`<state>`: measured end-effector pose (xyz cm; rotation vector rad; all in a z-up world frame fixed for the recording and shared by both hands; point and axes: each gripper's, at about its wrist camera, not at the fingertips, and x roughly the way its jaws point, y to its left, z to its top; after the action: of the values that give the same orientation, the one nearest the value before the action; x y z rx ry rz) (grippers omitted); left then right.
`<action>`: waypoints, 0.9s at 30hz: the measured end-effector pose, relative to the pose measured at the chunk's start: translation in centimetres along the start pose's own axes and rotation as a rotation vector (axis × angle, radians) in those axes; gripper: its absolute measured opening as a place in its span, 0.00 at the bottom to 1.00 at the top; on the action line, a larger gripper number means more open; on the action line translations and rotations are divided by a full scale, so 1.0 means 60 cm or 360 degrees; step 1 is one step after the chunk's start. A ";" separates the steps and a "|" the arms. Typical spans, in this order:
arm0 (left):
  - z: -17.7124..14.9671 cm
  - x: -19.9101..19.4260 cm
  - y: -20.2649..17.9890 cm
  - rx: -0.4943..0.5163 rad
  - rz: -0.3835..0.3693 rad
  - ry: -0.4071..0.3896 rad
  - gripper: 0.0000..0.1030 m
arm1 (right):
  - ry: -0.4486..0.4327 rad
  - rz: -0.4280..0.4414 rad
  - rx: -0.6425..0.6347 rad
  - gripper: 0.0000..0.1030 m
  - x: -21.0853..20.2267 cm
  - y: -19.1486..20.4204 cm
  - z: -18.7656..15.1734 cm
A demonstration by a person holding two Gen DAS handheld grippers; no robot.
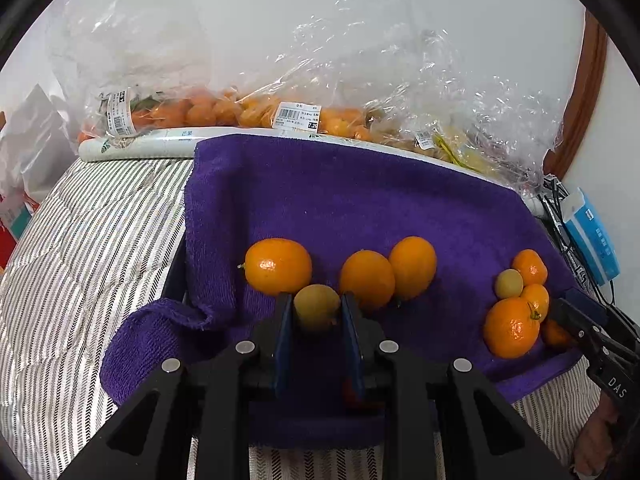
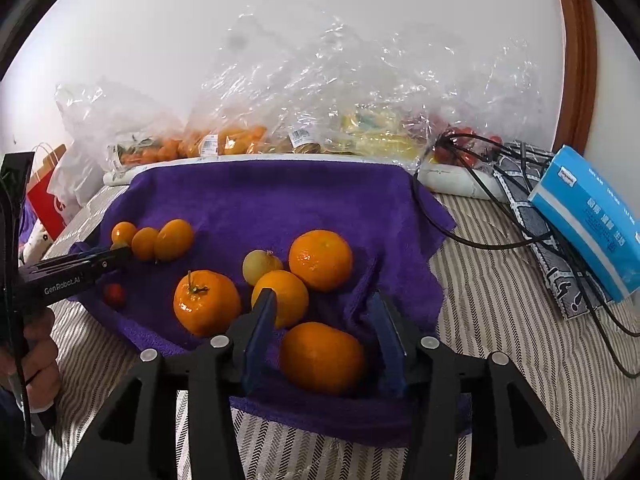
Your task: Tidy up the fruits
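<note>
A purple towel [image 1: 360, 200] lies on a striped bed. In the left wrist view my left gripper [image 1: 316, 304] is shut on a small yellow-green fruit [image 1: 316, 306], next to three orange kumquats [image 1: 278, 266]. At the right a cluster of mandarins [image 1: 512, 326] lies beside my right gripper's tip [image 1: 576, 320]. In the right wrist view my right gripper [image 2: 324, 312] is open around a mandarin [image 2: 322, 356]. Other mandarins [image 2: 206, 302] and a pale green fruit [image 2: 260, 266] lie just beyond. A small red fruit [image 2: 115, 294] sits by my left gripper [image 2: 116, 256].
Clear plastic bags of fruit [image 1: 248, 112] line the wall behind the towel. A blue tissue box [image 2: 592, 216] and black cables [image 2: 480, 236] lie at the right. A red paper bag [image 2: 46, 200] stands at the left. Striped bedding [image 1: 100, 240] surrounds the towel.
</note>
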<state>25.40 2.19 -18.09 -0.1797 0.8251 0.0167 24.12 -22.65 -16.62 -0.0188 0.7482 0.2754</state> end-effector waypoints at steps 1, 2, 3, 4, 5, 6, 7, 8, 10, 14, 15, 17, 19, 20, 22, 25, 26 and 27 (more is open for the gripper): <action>0.000 0.000 -0.001 0.0004 0.0003 0.0001 0.24 | -0.0001 0.0000 -0.0006 0.51 -0.001 0.001 0.000; 0.000 0.000 -0.002 0.0006 0.0003 0.0001 0.24 | -0.0005 0.0004 -0.0008 0.51 -0.001 0.001 0.000; 0.000 -0.002 -0.002 0.0003 -0.0007 -0.0003 0.27 | -0.0008 0.0007 -0.0005 0.52 -0.002 0.001 0.000; 0.001 -0.006 -0.001 -0.0014 -0.0037 -0.0018 0.32 | -0.0012 0.0010 0.0001 0.52 -0.002 0.000 0.000; 0.001 -0.009 0.000 -0.0026 -0.0058 -0.0031 0.36 | -0.0015 0.0014 0.0007 0.52 -0.003 -0.001 0.001; 0.002 -0.013 0.001 -0.0035 -0.0076 -0.0051 0.42 | -0.0021 0.0021 0.0015 0.52 -0.005 -0.002 0.001; 0.002 -0.018 0.000 -0.0037 -0.0083 -0.0071 0.46 | -0.0034 0.0032 0.0023 0.52 -0.008 -0.004 0.002; 0.002 -0.023 -0.001 -0.0033 -0.0083 -0.0098 0.47 | -0.0053 0.0040 0.0032 0.54 -0.012 -0.005 0.002; 0.001 -0.029 -0.003 -0.0020 -0.0073 -0.0132 0.50 | -0.0083 0.0052 0.0044 0.58 -0.018 -0.006 0.004; 0.002 -0.031 -0.007 0.0002 -0.0055 -0.0148 0.52 | -0.0122 0.0078 0.0057 0.61 -0.028 -0.008 0.007; 0.002 -0.031 -0.008 0.0007 -0.0043 -0.0147 0.53 | -0.0128 0.0080 0.0057 0.61 -0.029 -0.007 0.007; 0.003 -0.032 -0.009 0.0011 -0.0045 -0.0144 0.53 | -0.0135 0.0076 0.0052 0.61 -0.031 -0.005 0.007; 0.004 -0.033 -0.009 0.0010 -0.0044 -0.0153 0.54 | -0.0131 0.0071 0.0042 0.61 -0.033 -0.002 0.007; 0.005 -0.035 -0.010 0.0013 -0.0037 -0.0164 0.55 | -0.0133 0.0072 0.0032 0.61 -0.035 0.001 0.008; 0.004 -0.039 -0.013 0.0037 0.0006 -0.0198 0.56 | -0.0155 0.0084 0.0013 0.61 -0.042 0.006 0.008; 0.006 -0.047 -0.016 0.0061 0.0059 -0.0225 0.56 | -0.0181 0.0085 0.0000 0.61 -0.050 0.010 0.009; 0.007 -0.052 -0.015 0.0060 0.0063 -0.0237 0.56 | -0.0182 0.0063 0.0004 0.61 -0.053 0.011 0.009; 0.007 -0.061 -0.015 0.0059 0.0070 -0.0263 0.56 | -0.0178 0.0037 0.0014 0.61 -0.056 0.011 0.011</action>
<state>23.32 1.57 -15.00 -0.1235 0.6640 0.0567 22.06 -22.73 -13.80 0.0136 0.6389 0.2929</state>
